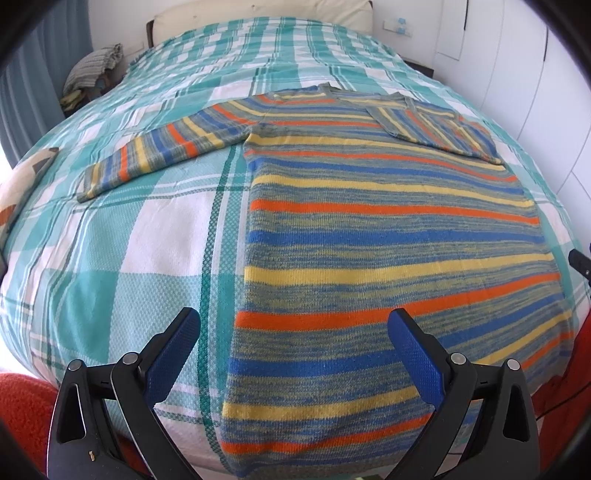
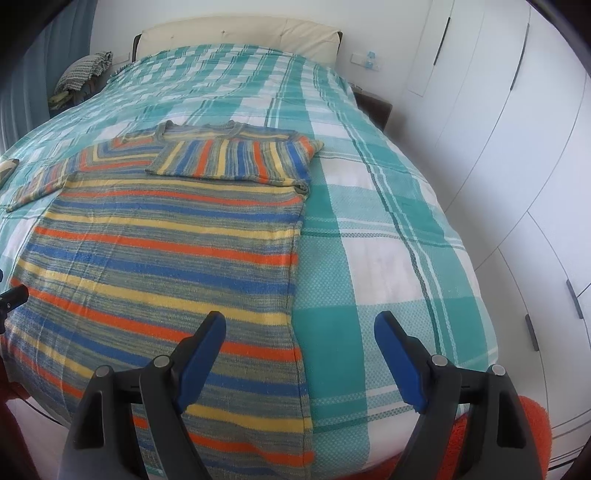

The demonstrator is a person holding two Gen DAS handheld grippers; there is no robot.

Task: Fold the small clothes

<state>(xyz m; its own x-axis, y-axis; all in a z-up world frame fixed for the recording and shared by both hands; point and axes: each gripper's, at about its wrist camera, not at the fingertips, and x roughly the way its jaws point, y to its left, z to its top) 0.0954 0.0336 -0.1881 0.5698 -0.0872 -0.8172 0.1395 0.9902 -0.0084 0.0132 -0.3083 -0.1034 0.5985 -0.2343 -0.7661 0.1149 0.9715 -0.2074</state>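
Note:
A striped knit sweater (image 1: 388, 236) in blue, orange, yellow and grey lies flat on the bed, hem toward me. Its left sleeve (image 1: 155, 155) stretches out to the left. Its right sleeve (image 2: 236, 160) is folded across the chest. The sweater also shows in the right wrist view (image 2: 162, 251). My left gripper (image 1: 293, 325) is open and empty, hovering over the sweater's lower left edge. My right gripper (image 2: 300, 326) is open and empty, hovering over the sweater's lower right edge.
The bed carries a teal and white checked cover (image 2: 388, 229). A cream headboard (image 2: 236, 31) stands at the far end. A pile of clothes (image 1: 92, 74) sits at the far left. White wardrobe doors (image 2: 517, 147) run along the right. An orange rug (image 2: 532, 435) lies below.

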